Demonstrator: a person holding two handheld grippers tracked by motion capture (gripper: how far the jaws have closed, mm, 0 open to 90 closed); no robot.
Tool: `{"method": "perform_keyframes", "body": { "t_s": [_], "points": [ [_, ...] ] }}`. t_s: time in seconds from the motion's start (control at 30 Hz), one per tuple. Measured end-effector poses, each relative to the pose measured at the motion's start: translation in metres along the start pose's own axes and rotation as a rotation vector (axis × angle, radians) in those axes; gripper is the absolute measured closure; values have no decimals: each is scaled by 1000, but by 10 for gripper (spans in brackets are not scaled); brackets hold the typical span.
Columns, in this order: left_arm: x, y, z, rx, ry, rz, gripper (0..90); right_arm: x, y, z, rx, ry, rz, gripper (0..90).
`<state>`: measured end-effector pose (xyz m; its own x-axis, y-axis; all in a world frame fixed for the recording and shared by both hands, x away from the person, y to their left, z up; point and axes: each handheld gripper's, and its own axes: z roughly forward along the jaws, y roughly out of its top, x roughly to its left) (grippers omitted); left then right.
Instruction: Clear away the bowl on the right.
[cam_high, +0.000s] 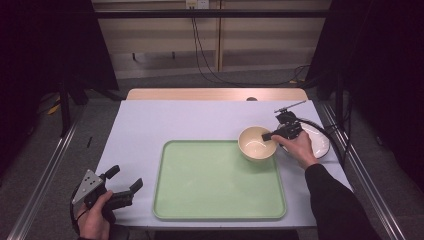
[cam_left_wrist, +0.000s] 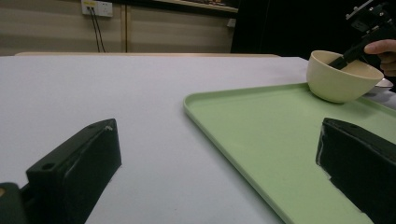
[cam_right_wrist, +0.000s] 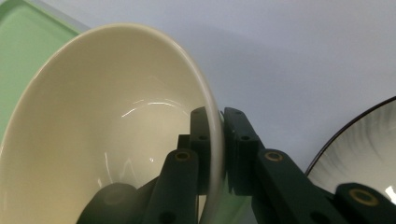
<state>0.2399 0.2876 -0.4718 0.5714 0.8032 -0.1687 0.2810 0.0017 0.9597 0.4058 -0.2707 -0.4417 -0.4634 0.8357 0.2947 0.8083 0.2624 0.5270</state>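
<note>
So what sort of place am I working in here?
Probably a lab recording rig, not a kitchen: a covered table between dark curtains, aluminium rails alongside, with just a green tray, cream bowl and plate.

1. The right tool (cam_high: 269, 135), held in the person's right hand (cam_high: 300, 148), reaches from the right over the far right corner of the green tray (cam_high: 220, 212), its jaws pinched shut on the near wall of the cream bowl (cam_high: 252, 148), one jaw inside, one outside.
2. A dark sleeve (cam_high: 332, 200) covers the right forearm, which runs along the tray's right edge.
3. The left tool (cam_high: 122, 182), gripped in the left hand (cam_high: 95, 220), rests off the tray's near left corner, jaws spread wide and empty, pointing toward the tray.
</note>
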Motion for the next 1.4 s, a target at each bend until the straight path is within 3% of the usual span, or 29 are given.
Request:
{"method": "perform_keyframes", "body": {
  "t_s": [0.73,1.2,1.4],
  "points": [
    [0,0,0,0,0,0,1,-3,-6,5,8,-15,14,841],
    [0,0,0,0,0,0,1,1,-11,8,-37,-38,-24,826],
    [0,0,0,1,0,7,1,1,-11,6,-72,-39,-31,745]
  ]
}}
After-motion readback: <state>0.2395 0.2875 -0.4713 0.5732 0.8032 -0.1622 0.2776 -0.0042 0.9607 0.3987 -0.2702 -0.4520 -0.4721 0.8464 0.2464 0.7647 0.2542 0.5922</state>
